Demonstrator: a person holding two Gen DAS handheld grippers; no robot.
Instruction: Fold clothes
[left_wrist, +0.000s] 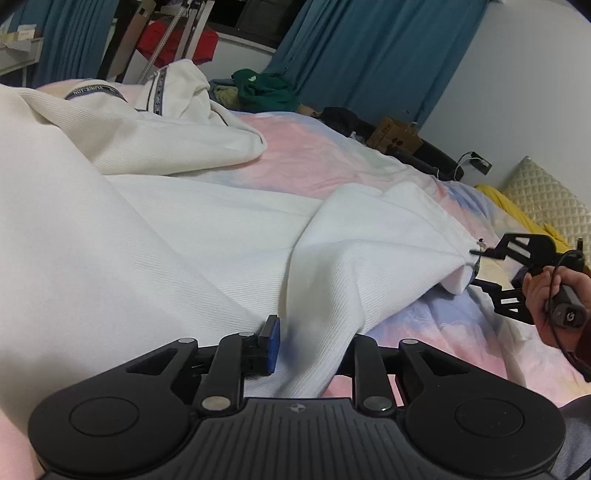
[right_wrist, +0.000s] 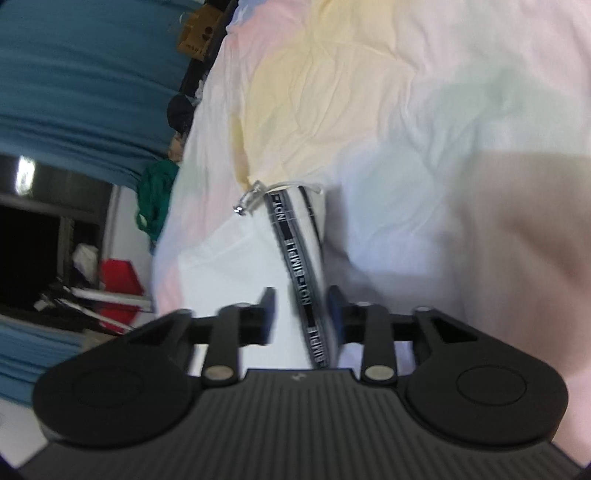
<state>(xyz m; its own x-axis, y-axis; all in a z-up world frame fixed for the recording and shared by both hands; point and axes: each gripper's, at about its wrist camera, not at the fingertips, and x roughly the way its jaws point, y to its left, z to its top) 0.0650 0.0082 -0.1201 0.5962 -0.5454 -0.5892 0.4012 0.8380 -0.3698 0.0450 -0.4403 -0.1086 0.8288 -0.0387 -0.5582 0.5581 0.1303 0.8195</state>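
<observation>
The left gripper (left_wrist: 308, 349) is sitting at the bottom centre of its own view, its jaws slightly parted around a raised fold of the white garment (left_wrist: 159, 236); only the blue pad on the left side is showing, the other being buried under cloth, so whether the pads are truly pressing cannot be told. The right gripper (right_wrist: 301, 314) is standing with its jaws spread, the garment's edge and its lettered black trim band (right_wrist: 299, 273) running between them without either pad touching. In the left view that same gripper is appearing at the far right, in a hand (left_wrist: 546, 295), just at the garment's corner.

The garment is lying spread across the pastel bedsheet (left_wrist: 314, 155), filling the left and centre of the left view, with a bunched part at the upper left. A small zipper pull (right_wrist: 245, 201) is sticking out at the trim's far end.

The risk lies in the loosened corner: with the right jaws wide, it may be sagging or unfolding, and the left side's uncertain hold could let the ridge slide and crease the fold.
</observation>
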